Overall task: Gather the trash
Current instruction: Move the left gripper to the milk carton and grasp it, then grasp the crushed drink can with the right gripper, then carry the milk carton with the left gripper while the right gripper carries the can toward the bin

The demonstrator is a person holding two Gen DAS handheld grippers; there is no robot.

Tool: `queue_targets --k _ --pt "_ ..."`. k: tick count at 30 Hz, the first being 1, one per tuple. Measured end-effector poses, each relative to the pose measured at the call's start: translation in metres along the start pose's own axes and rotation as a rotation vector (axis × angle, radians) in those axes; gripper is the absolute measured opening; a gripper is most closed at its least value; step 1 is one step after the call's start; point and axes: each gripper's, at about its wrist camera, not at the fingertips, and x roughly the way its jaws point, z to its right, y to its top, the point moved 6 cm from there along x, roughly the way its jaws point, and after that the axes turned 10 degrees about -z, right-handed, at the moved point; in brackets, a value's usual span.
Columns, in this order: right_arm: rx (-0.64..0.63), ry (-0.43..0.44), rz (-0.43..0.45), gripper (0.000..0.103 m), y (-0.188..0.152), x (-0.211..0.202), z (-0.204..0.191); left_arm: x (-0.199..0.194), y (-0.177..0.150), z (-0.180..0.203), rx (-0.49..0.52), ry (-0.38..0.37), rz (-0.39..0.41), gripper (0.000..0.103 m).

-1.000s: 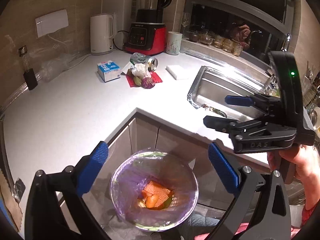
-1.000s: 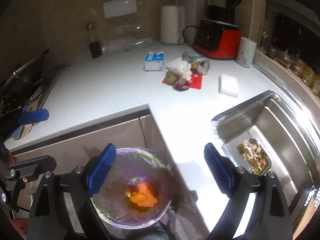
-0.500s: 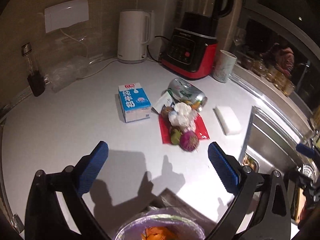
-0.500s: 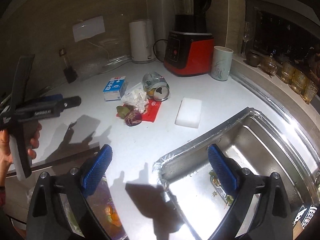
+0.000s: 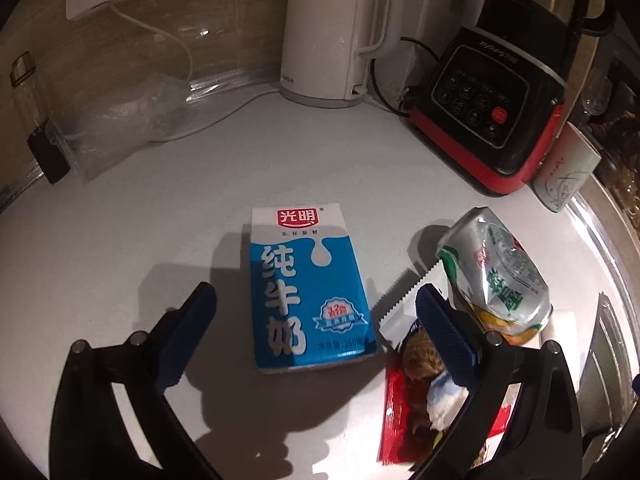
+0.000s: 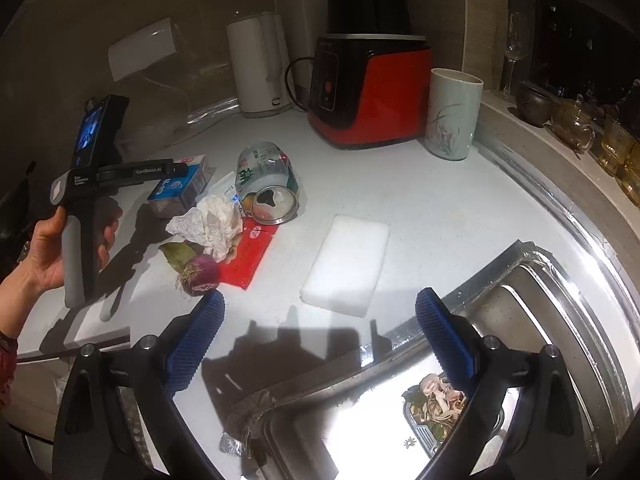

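milk carton [image 5: 308, 292]: glossy paper | can [image 6: 267, 184]: dented shiny metal | sink [image 6: 560, 280]: polished steel

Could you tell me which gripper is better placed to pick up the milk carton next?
Left. The left gripper is open with the milk carton lying between its fingers; the right gripper is open over the sink edge.

Both views are dim toward the walls and dark in the rounded fisheye corners, where straight lines bow. Light falls from above and behind, throwing hard black shadows of the left claw [image 5: 316, 328] onto the white bench [image 5: 160, 208] and across the milk carton [image 5: 304, 288]. In the right wrist view the steel sink [image 6: 552, 280] blazes with blown-out glare, and the bench's right edge gleams. Focus is sharp on the carton's print; the back wall looks soft.
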Motion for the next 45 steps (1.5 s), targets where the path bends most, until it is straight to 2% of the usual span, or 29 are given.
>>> queue_targets --k 7,9,10,16,25,32,38,40,41,42,45 --pt "-0.014 0.025 -0.034 0.096 0.01 0.026 0.011 0.035 0.006 -0.003 -0.078 0.043 -0.081 0.094" --pt "-0.014 0.034 -0.04 0.096 0.011 0.032 0.013 0.044 0.005 -0.007 -0.104 0.053 -0.114 0.079" --pt "-0.013 0.036 -0.043 0.096 0.012 0.034 0.014 0.048 0.005 -0.009 -0.11 0.046 -0.133 0.066" --pt "-0.03 0.056 -0.047 0.096 0.025 0.046 0.012 0.042 -0.001 -0.004 -0.069 0.024 -0.131 0.066" --pt "-0.157 0.097 -0.057 0.096 0.092 0.087 -0.027 0.004 -0.011 -0.005 -0.045 0.02 -0.07 0.066" --pt "-0.239 0.124 -0.136 0.096 0.136 0.147 -0.064 -0.033 -0.019 -0.011 -0.063 -0.023 -0.022 0.066" --pt "-0.298 0.091 -0.201 0.096 0.143 0.185 -0.08 -0.047 -0.029 -0.014 -0.059 -0.017 -0.008 0.066" --pt "-0.303 0.088 -0.203 0.092 0.143 0.19 -0.081 -0.048 -0.032 -0.016 -0.059 -0.009 -0.005 0.066" --pt "-0.303 0.092 -0.203 0.083 0.143 0.191 -0.081 -0.049 -0.033 -0.016 -0.061 -0.01 -0.005 0.066" --pt "-0.299 0.101 -0.211 0.078 0.143 0.193 -0.081 -0.05 -0.034 -0.017 -0.063 -0.011 -0.006 0.066" --pt "-0.27 0.12 -0.211 0.077 0.143 0.194 -0.077 -0.053 -0.037 -0.018 -0.064 -0.011 -0.002 0.066"
